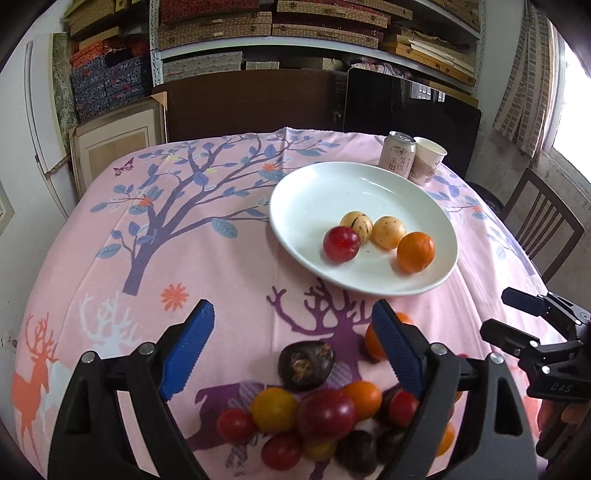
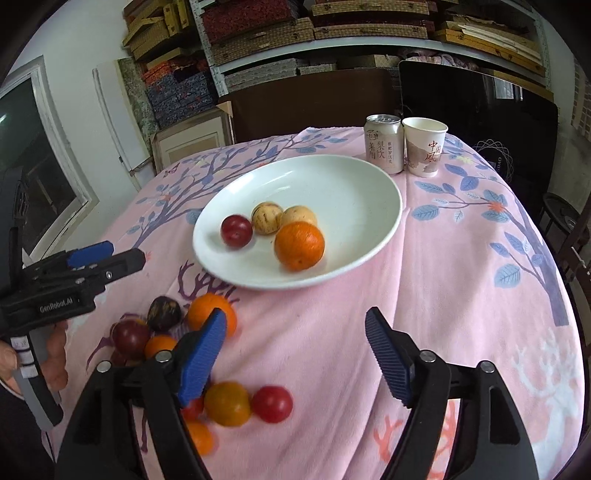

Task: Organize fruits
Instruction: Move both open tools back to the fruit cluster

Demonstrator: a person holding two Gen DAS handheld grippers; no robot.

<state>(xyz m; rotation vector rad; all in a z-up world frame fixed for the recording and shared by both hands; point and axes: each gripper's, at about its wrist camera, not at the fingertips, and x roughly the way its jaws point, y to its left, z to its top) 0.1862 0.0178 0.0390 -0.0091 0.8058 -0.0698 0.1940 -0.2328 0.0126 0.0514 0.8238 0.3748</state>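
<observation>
1. Left tool [image 1: 291, 345], blue-padded fingers spread wide and gripping nothing, hangs just above a heap of loose fruit [image 1: 317, 417] at the near edge of the table [image 1: 229, 280]
2. Within that heap: a dark wrinkled fruit [image 1: 306, 364] between the fingers, a yellow tomato [image 1: 274, 409], a large red fruit [image 1: 326, 413], small red tomatoes [image 1: 235, 425], and an orange [image 1: 373, 341] partly hidden behind the right-hand finger
3. Right tool [image 2: 295, 349], fingers likewise spread and empty, hangs over pink tablecloth [image 2: 461, 258] to the right of the same heap; a yellow tomato [image 2: 227, 403] and a red tomato [image 2: 272, 404] lie touching each other just beside its left finger
4. Each tool appears in the other's view: the right tool at the right edge of the left wrist view [image 1: 532, 332], the left tool held in a hand [image 2: 55, 354] at the left edge of the right wrist view
5. White plate [image 1: 317, 192], beyond the heap, holds four fruits grouped together: a red plum [image 1: 341, 244], two pale yellow fruits [image 1: 356, 221], and an orange [image 1: 416, 252]
6. Drink can [image 1: 396, 150] and paper cup [image 1: 427, 159] stand upright, touching, just behind the plate
7. Shelves [image 1: 258, 26] stacked with woven boxes fill the background beyond the table
</observation>
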